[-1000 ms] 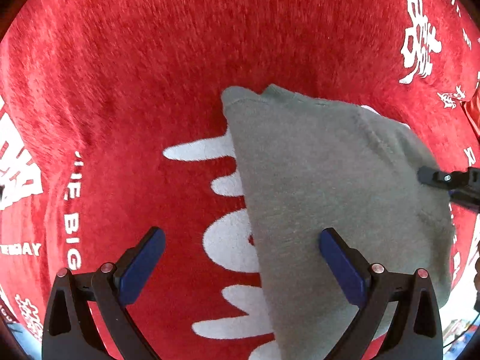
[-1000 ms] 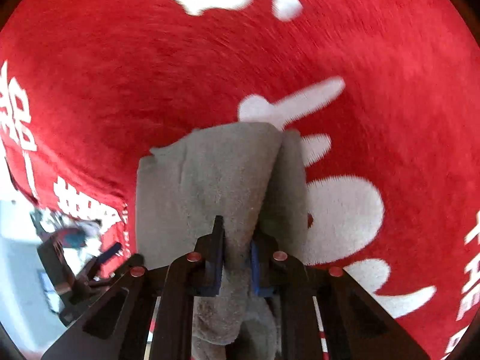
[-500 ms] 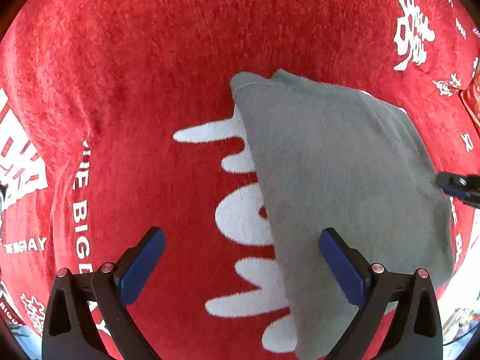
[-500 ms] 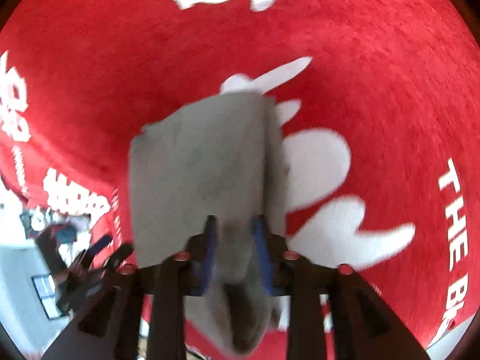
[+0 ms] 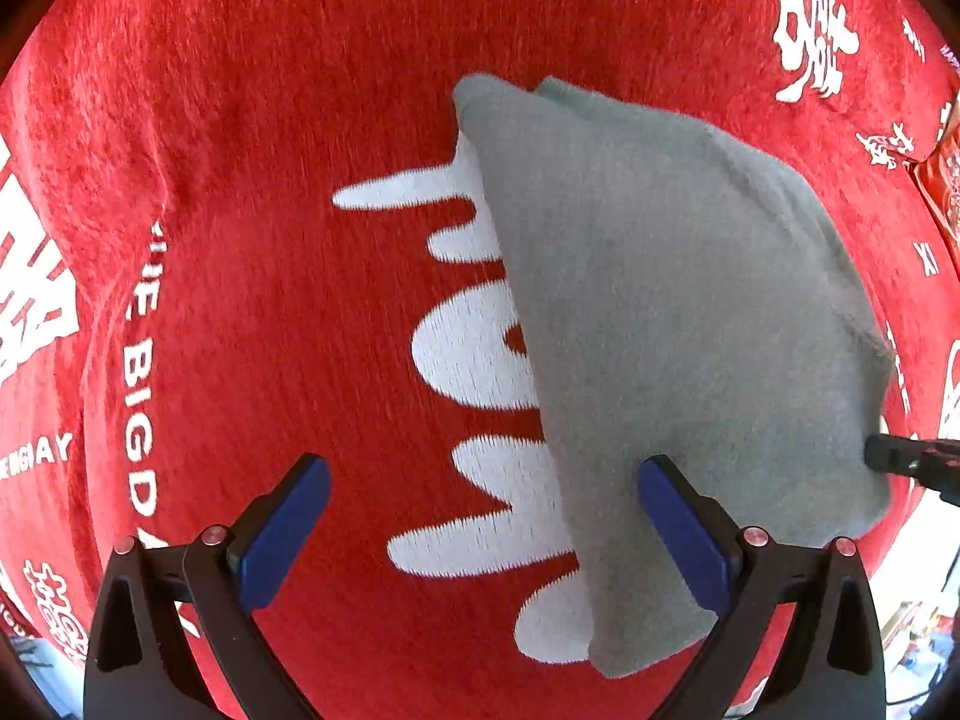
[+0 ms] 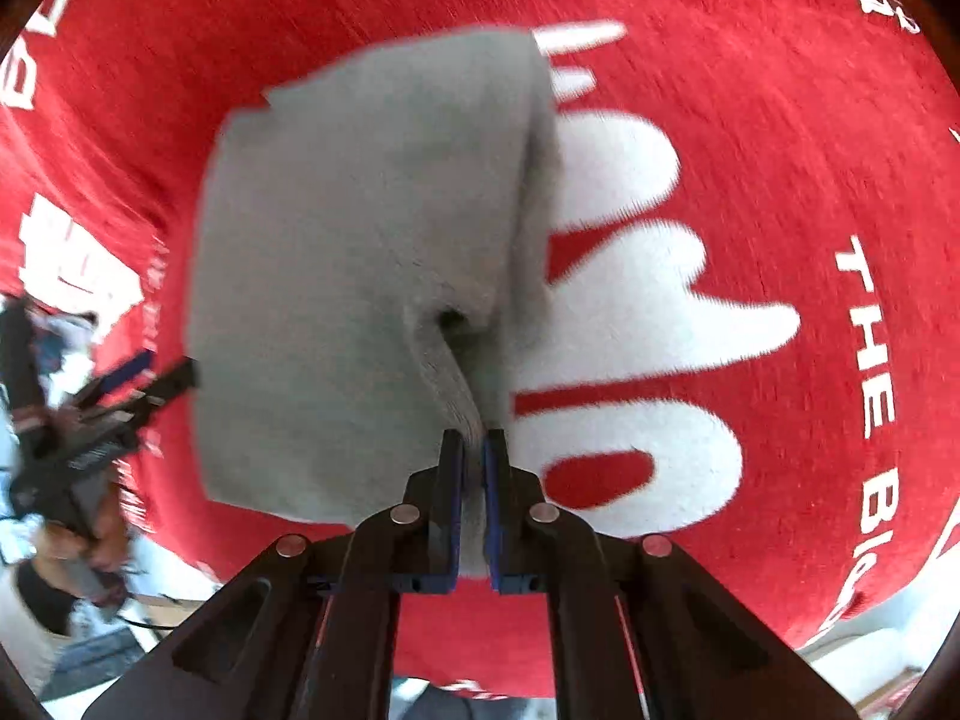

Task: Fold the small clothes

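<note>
The right gripper (image 6: 472, 450) is clamped on an edge of the grey garment (image 5: 678, 324), its jaws nearly closed with a pinch of fabric puckering just ahead of the tips. The left gripper (image 5: 480, 516) stands wide apart, holding nothing, with the garment's near edge lying past its right finger (image 5: 681, 525). The cloth rests doubled on the red blanket (image 5: 270, 120), over its white lettering (image 5: 474, 354), in front of both tools. Holding one edge probably lets the right side carry or pull the layer flat while the free left side waits to grab or press the opposite edge.
</note>
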The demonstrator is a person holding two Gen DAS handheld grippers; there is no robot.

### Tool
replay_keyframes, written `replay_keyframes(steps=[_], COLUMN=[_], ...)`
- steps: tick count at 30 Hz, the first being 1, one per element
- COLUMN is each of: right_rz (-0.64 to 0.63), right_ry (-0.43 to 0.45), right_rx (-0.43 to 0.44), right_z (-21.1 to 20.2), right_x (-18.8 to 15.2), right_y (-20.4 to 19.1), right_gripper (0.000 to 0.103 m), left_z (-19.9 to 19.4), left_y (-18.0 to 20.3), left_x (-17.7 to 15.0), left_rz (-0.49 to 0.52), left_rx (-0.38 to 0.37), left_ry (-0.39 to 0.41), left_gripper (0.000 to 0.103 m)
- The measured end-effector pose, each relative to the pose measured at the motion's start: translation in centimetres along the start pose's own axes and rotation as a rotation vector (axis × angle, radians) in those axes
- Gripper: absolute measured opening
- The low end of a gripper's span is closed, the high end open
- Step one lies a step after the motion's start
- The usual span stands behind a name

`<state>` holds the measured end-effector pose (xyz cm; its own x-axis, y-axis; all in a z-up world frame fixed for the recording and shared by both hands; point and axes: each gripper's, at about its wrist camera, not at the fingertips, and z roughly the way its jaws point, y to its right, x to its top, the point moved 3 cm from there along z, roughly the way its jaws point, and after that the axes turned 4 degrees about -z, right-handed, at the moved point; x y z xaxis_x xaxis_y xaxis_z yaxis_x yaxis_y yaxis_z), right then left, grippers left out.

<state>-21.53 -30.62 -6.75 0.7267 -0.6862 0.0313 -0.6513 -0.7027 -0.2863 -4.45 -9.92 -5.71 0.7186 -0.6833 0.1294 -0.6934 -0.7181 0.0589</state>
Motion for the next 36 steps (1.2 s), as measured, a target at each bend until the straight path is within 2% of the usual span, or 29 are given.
replay_keyframes(steps=[4, 9, 13, 17, 19, 27, 30, 32, 36], right_rz=[0.025, 0.034, 0.086, 0.125, 0.156, 0.187, 0.189, 0.187, 0.169], right_ry=[0.017, 0.014, 0.01, 0.012, 0.019, 0.035, 0.037, 0.041, 0.051], right_rx=[0.019, -0.003, 0.004, -0.034, -0.027, -0.004, 0.005, 0.004, 0.005], right_z=[0.3, -0.5, -1.4, -2.4, -3.1, -3.6, -3.4, -3.4, -3.6], right_x=[-0.3, -1.1, -1.2, -1.1, -0.9, 0.2, 0.8, 0.9, 1.4], right_y=[0.9, 1.0, 1.4, 2.6, 3.2, 3.3, 3.0, 2.9, 2.6], right_gripper=[0.007, 0.008, 0.008, 0.008, 0.011, 0.011, 0.021, 0.047, 0.05], left_z=[0.3, -0.2, -1.2, -1.7, -1.9, -2.2, -2.1, -2.0, -1.8], left_y=[0.1, 0.3, -0.1, -0.5, -0.8, -1.0, -0.9, -1.1, -1.8], left_x=[-0.9, -1.4, -1.3, -1.0, -0.7, 0.4, 0.6, 0.8, 1.2], left_rz=[0.011, 0.02, -0.004, -0.008, -0.019, -0.039, -0.043, -0.056, -0.099], left_rx=[-0.004, 0.01, 0.015, 0.024, 0.023, 0.036, 0.04, 0.043, 0.029], left_ry=[-0.012, -0.014, -0.007, 0.004, 0.007, 0.006, -0.004, -0.008, -0.006], left_gripper=[0.103, 0.103, 0.103, 0.103, 0.103, 0.103, 0.103, 0.103, 0.103])
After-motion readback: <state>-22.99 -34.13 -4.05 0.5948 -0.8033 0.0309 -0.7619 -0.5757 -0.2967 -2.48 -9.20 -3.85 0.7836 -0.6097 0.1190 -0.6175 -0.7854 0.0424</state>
